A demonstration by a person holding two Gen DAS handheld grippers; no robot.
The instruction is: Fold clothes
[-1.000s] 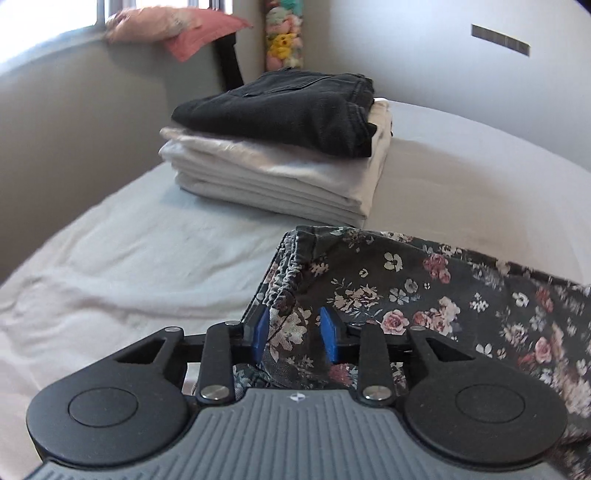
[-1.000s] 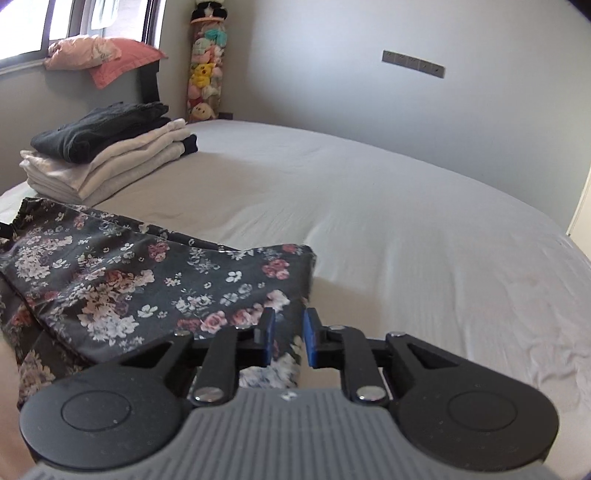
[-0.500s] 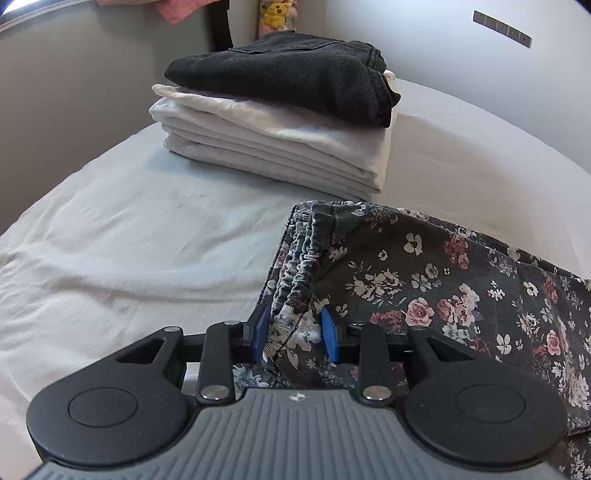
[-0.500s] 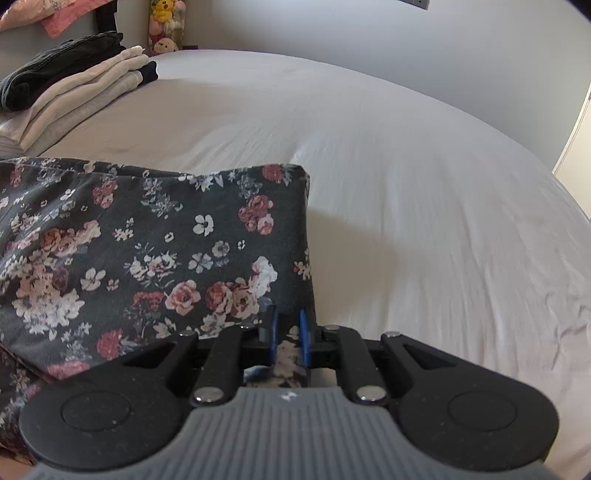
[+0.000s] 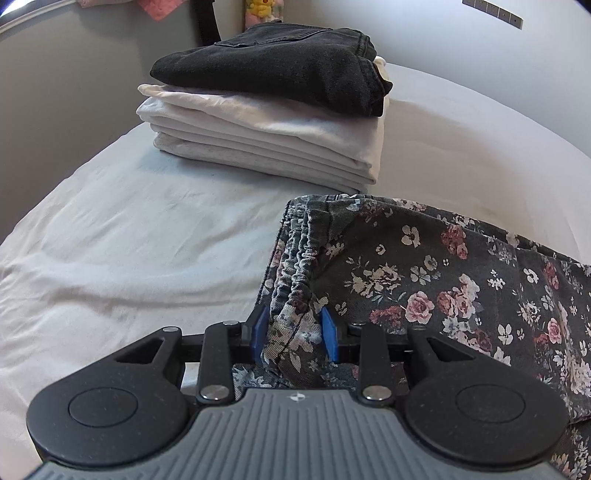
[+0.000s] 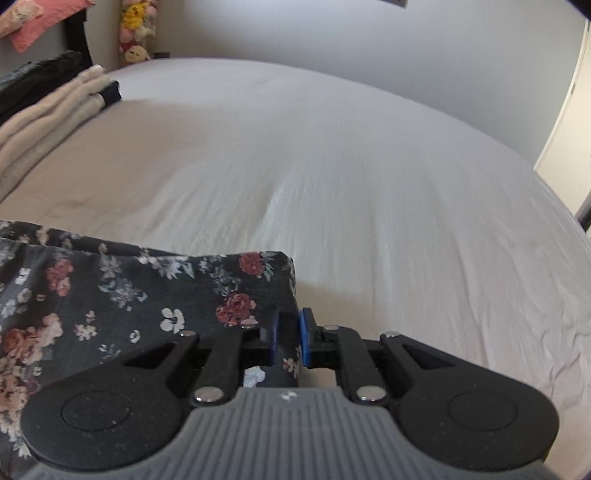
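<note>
A dark floral garment (image 5: pixel 443 280) lies on the white bed, folded over on itself, with its gathered elastic waistband at the left end. My left gripper (image 5: pixel 294 329) is shut on that waistband end; bunched cloth fills the gap between the blue pads. In the right wrist view the same floral garment (image 6: pixel 122 295) spreads to the left, and my right gripper (image 6: pixel 288 336) is shut on its right corner, with a thin fold of cloth pinched between the pads.
A stack of folded clothes (image 5: pixel 266 140), white items with black jeans (image 5: pixel 280 62) on top, stands just beyond the garment's left end; the stack also shows in the right wrist view (image 6: pixel 44 110). The bed sheet (image 6: pixel 369 184) stretches right. Walls and plush toys (image 6: pixel 135 33) are behind.
Both grippers have carried the garment's held ends forward toward the stack of folded clothes, so the floral cloth now lies doubled over. The right pads have closed tighter on the corner.
</note>
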